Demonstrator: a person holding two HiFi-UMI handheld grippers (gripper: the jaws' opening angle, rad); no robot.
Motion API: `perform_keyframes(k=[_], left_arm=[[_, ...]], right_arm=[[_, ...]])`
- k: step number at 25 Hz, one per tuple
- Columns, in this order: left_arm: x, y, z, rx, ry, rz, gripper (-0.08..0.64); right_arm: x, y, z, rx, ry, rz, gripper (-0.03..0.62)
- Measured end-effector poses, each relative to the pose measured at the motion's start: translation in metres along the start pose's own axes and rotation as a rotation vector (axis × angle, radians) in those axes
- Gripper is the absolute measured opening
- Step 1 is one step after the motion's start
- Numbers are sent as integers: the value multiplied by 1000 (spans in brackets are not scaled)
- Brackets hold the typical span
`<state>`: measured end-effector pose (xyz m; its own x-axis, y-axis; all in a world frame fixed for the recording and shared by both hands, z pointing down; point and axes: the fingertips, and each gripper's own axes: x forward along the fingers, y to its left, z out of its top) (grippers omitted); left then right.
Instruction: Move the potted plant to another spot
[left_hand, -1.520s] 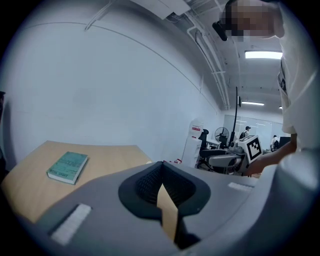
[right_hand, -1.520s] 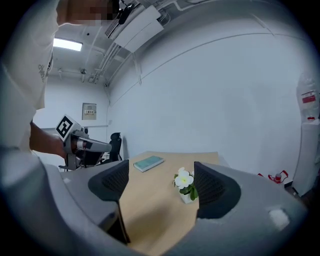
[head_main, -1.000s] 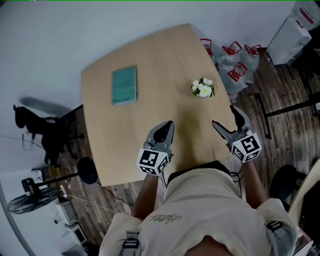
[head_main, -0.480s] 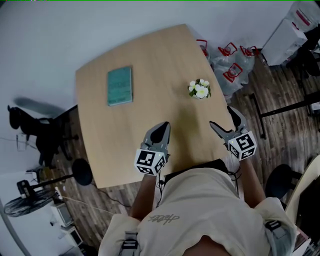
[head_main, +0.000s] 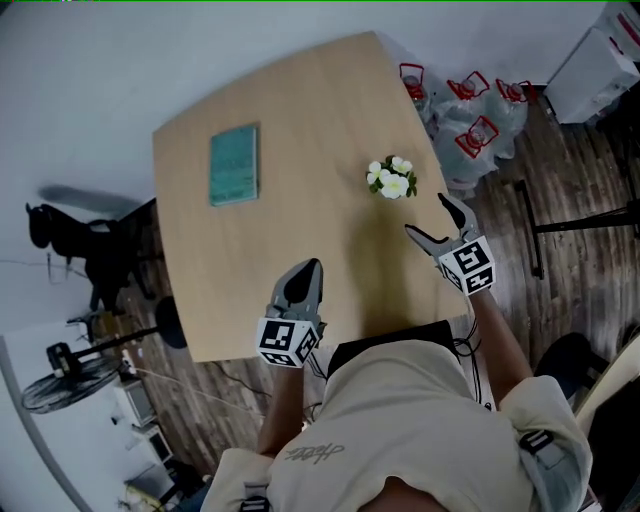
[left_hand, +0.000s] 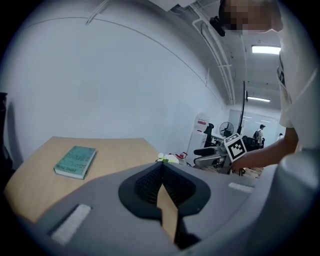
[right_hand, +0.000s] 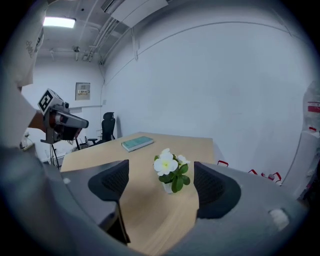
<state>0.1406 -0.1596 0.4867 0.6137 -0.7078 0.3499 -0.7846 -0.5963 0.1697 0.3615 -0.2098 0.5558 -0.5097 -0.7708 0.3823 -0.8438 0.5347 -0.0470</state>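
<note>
A small potted plant (head_main: 391, 179) with white flowers and green leaves stands on the wooden table (head_main: 300, 150) near its right edge. My right gripper (head_main: 431, 222) is open and points at it from a short way off, over the table's right front corner. In the right gripper view the plant (right_hand: 171, 173) stands upright ahead, framed between the two pads, with nothing touching it. My left gripper (head_main: 300, 284) is shut and empty over the table's front edge. The plant (left_hand: 168, 159) peeks just past its closed jaws.
A teal book (head_main: 234, 165) lies flat at the table's far left; it also shows in the left gripper view (left_hand: 76, 161) and the right gripper view (right_hand: 137, 143). Plastic bags (head_main: 470, 115) with red handles sit on the floor by the table's right side. A black office chair (right_hand: 106, 127) stands farther off.
My right gripper has moved forward toward the plant, still open. The left gripper has drawn back toward the table's front edge.
</note>
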Motion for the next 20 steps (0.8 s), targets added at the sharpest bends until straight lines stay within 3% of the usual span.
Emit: perform_keyframes(k=[9, 20], left_arm=[[17, -9, -9, -66, 40, 85, 18], [29, -8, -23, -113, 76, 152, 18]], right_arm=[[67, -37, -47, 19, 88, 74, 402], [128, -37, -84, -63, 179, 161, 403]])
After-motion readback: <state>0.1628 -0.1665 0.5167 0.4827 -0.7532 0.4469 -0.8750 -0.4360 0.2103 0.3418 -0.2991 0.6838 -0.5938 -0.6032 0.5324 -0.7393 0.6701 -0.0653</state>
